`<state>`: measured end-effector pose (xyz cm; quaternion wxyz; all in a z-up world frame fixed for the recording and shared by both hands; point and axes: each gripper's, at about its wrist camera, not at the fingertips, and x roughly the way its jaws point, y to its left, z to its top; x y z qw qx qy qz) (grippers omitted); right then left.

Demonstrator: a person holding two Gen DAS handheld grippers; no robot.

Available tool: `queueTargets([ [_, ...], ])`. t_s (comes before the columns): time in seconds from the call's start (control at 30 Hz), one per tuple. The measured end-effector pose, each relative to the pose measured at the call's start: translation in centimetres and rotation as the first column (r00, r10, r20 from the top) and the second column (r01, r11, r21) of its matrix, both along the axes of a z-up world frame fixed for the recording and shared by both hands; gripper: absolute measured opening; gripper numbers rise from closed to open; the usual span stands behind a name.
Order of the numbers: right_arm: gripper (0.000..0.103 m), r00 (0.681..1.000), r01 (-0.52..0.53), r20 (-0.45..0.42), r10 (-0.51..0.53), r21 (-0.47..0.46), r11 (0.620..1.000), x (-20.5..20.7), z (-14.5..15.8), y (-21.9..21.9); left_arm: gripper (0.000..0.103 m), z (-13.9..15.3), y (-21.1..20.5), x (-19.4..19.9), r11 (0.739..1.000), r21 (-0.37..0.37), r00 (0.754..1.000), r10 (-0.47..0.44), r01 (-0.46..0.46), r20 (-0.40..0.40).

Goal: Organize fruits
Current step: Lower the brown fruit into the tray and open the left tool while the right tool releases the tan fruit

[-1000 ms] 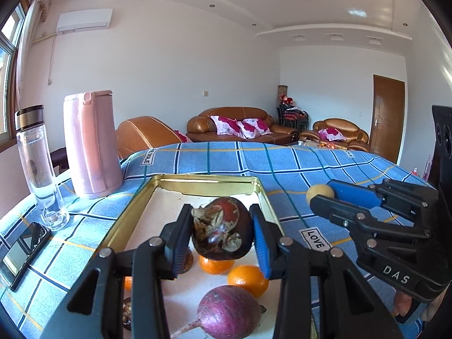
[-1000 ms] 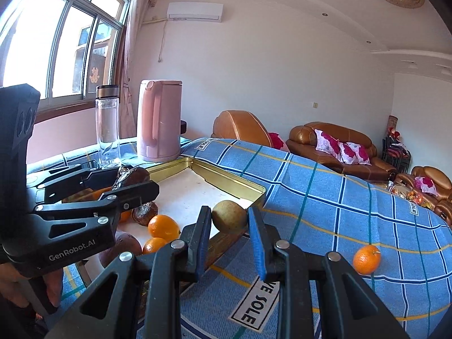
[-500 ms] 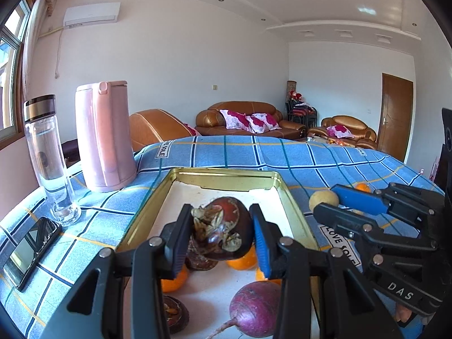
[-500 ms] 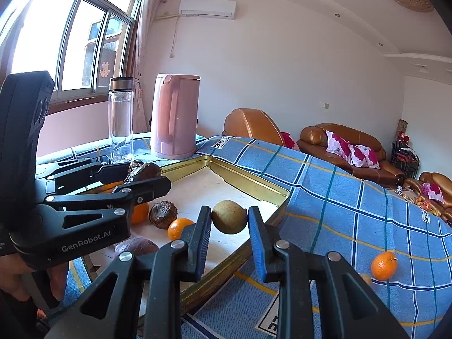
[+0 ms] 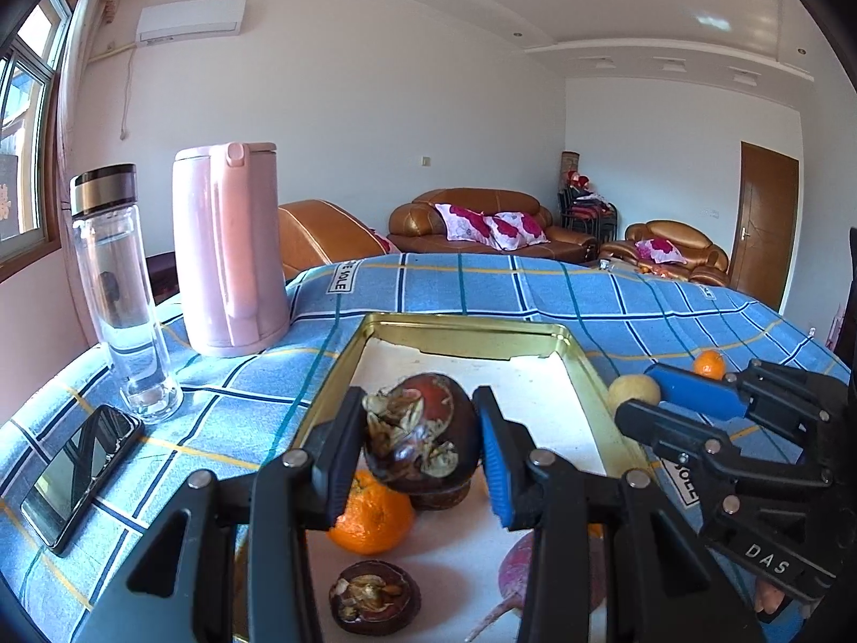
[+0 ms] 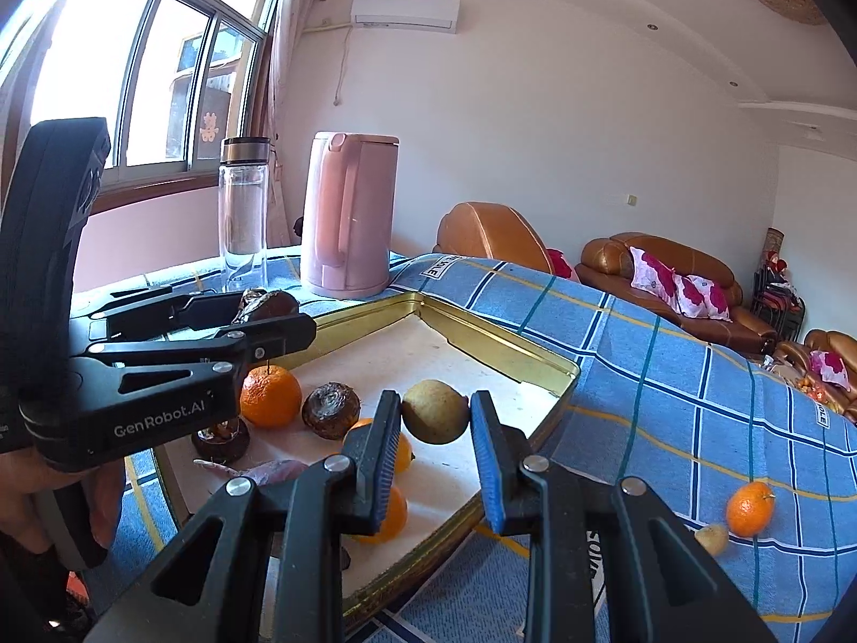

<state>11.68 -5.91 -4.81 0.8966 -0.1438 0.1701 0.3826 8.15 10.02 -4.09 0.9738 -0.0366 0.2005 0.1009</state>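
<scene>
Left tongs clamped on dark, dry-capped mangosteen, above gold-rimmed metal tray: lower onto bare white liner beside orange tangerine. Right tongs gripping yellowish-green round fruit, over tray's near edge: carry further inward, then release gently.

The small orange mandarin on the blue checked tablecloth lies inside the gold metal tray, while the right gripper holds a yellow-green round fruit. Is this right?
Not quite. The small orange mandarin lies outside the gold metal tray, on the bare blue checked tablecloth; the right wrist view shows it. The right gripper does hold the yellow-green round fruit.
</scene>
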Motion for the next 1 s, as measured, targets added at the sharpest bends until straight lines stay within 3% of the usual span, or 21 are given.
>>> queueTargets([
  [1.0,0.029,0.996,-0.084,-0.027,0.082,-0.065,0.994,-1.0,-0.7,3.5,0.042,-0.8,1.3,-0.8,0.998,0.056,0.995,0.001,0.004,-0.101],
])
